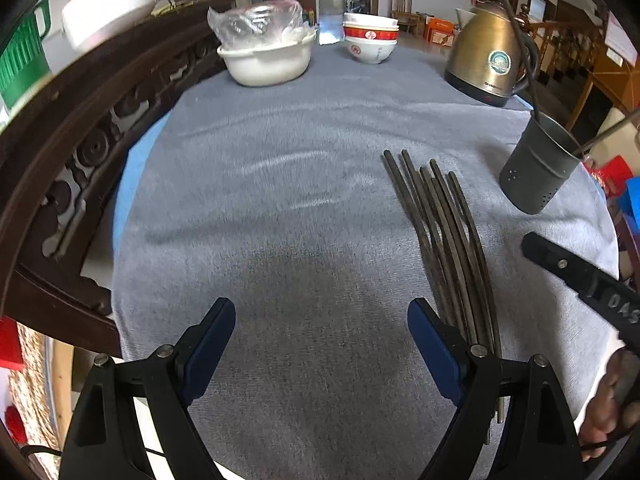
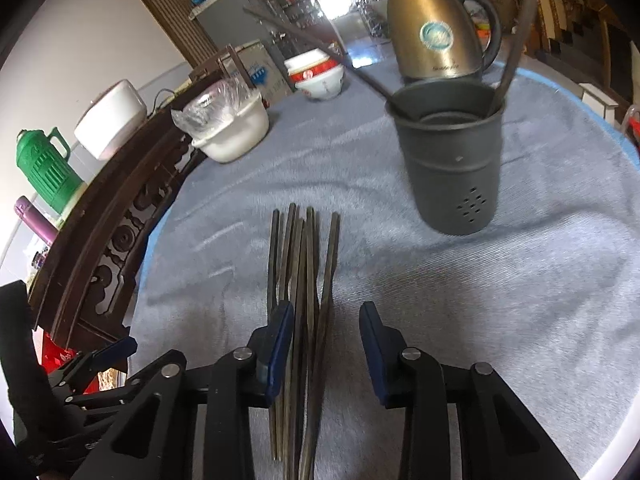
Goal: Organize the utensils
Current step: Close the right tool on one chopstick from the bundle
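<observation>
Nearest us, our left gripper [image 1: 322, 344] stood wide with nothing between its blue pads, hanging over bare grey cloth [image 1: 280, 240] that covered the table. Our right gripper [image 2: 326, 344] was narrower, its jaws set either side of a bundle of dark chopsticks [image 2: 304, 272]; the left pad lay against the bundle, the right pad stood clear of it, so we saw no firm grip. The chopsticks lay flat on the cloth, fanned slightly at their far ends.

Just beyond them stood a dark perforated utensil holder [image 2: 452, 168], upright, with two thin dark sticks leaning inside. Farther back we saw a brass-coloured kettle [image 2: 436, 28], a stack of red-and-white bowls [image 2: 320, 76] and a white basin [image 2: 236, 132] holding a clear plastic bag. A carved dark wooden rail [image 1: 80, 152] ran along the table's left edge, with a green jug [image 2: 44, 168] beyond it, and glass shelves and doorways at the back of the room.
</observation>
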`<action>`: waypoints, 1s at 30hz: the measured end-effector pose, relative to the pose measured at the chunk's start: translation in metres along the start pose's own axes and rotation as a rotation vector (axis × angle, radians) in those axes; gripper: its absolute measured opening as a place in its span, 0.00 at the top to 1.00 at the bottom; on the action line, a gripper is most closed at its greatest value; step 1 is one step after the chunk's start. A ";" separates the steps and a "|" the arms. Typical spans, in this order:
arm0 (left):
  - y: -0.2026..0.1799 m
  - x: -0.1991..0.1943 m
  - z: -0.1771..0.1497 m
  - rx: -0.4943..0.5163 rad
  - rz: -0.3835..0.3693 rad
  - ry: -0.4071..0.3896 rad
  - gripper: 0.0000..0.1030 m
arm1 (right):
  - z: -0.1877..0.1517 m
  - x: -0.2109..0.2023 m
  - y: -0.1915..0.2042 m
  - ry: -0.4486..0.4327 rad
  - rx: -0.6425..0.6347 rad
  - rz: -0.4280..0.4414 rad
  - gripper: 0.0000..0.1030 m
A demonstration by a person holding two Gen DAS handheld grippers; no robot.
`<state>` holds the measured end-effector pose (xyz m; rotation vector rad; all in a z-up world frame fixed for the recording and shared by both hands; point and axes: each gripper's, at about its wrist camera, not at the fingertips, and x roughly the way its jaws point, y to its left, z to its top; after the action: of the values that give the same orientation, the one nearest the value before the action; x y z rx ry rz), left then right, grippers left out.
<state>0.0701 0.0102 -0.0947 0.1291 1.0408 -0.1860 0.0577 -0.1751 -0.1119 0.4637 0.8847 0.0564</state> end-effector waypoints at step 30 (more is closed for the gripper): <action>-0.032 0.050 0.032 0.009 -0.207 0.196 0.27 | -0.005 0.033 -0.038 0.141 0.064 -0.027 0.90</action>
<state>0.1150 -0.0320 -0.1229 0.0484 1.2491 -0.3715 0.0700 -0.1995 -0.1548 0.5118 1.0330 0.0364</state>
